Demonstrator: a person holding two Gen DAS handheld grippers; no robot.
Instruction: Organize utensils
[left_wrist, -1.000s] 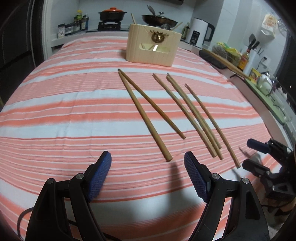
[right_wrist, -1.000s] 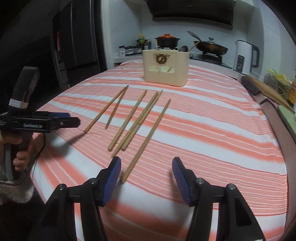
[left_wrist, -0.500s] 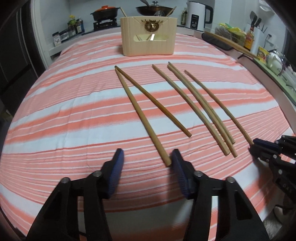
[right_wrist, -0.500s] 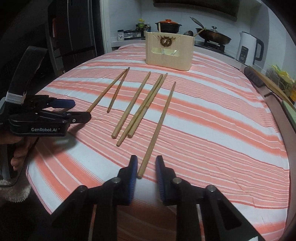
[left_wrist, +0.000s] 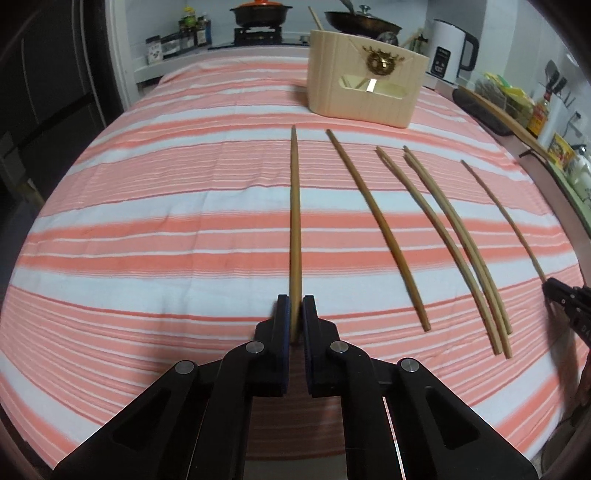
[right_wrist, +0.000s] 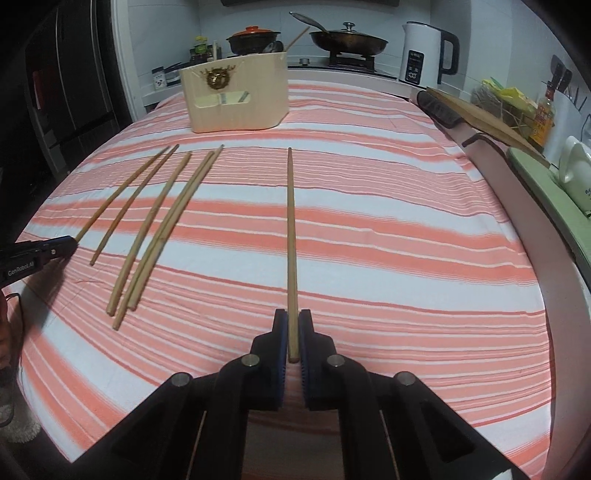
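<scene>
Striped surface (left_wrist: 147, 229) carries a beige utensil holder (left_wrist: 364, 92) at its far end. No chopstick from the row is in it yet; four loose chopsticks (left_wrist: 380, 229) lie between the grippers. Left hand-held gripper (left_wrist: 295, 314) is clamped on the leftmost chopstick (left_wrist: 295, 206); right hand-held gripper (right_wrist: 291, 332) is clamped on the rightmost chopstick (right_wrist: 291, 236). Judged: task barely begun, all six remain to stow.
</scene>
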